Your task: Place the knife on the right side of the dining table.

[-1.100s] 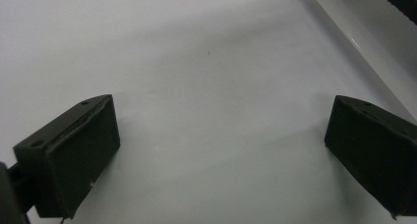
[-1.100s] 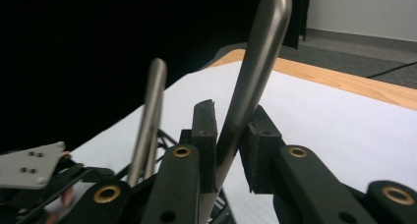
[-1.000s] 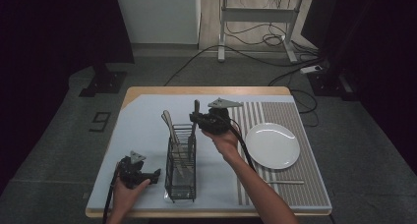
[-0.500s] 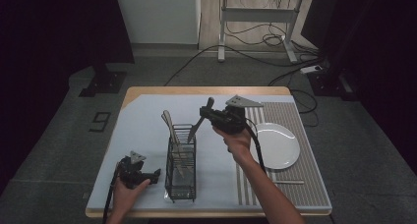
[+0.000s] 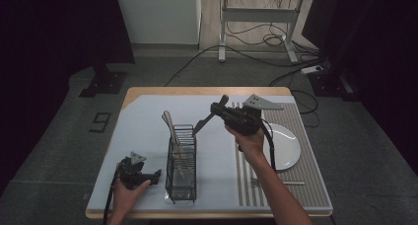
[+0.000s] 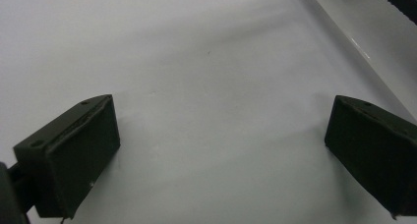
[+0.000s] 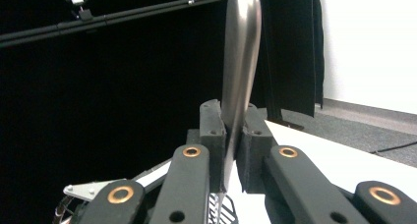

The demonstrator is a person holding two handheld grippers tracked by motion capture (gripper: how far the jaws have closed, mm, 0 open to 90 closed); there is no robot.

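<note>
- Your right gripper (image 7: 231,135) is clamped on a steel utensil (image 7: 239,62); pads pinch the flat metal from both sides, handle rising above them in the right gripper view.
- In the high view that same right gripper (image 5: 220,108) is held above the table, mid-mat, w/ the utensil (image 5: 202,124) slanting down-left from the jaws, its lower end just above the top rim of the caddy (image 5: 181,162). Which kind of utensil it is: can't tell.
- Your left gripper (image 6: 221,150) has its jaws wide apart, nothing between them, just pale mat below.
- High view: left gripper (image 5: 148,175) sits low at the near-left of the table, just beside the caddy, not touching it.
- Surface: wood-edged table (image 5: 197,91) covered by a pale blue mat (image 5: 143,126) on the left and a striped grey placemat (image 5: 303,180) on the right.
- Caddy is a black wire basket standing upright on the blue mat, near front edge. Inside: more steel cutlery (image 5: 170,126), handles leaning up-left past the rim; exact count unclear.
- A white plate (image 5: 285,146) lies on the striped placemat, right of your right forearm, bare.
- Room: dark curtains either side, grey floor, cables (image 5: 256,37) and a desk frame (image 5: 256,18) behind the table, white wall panel (image 5: 157,15) at the back.
</note>
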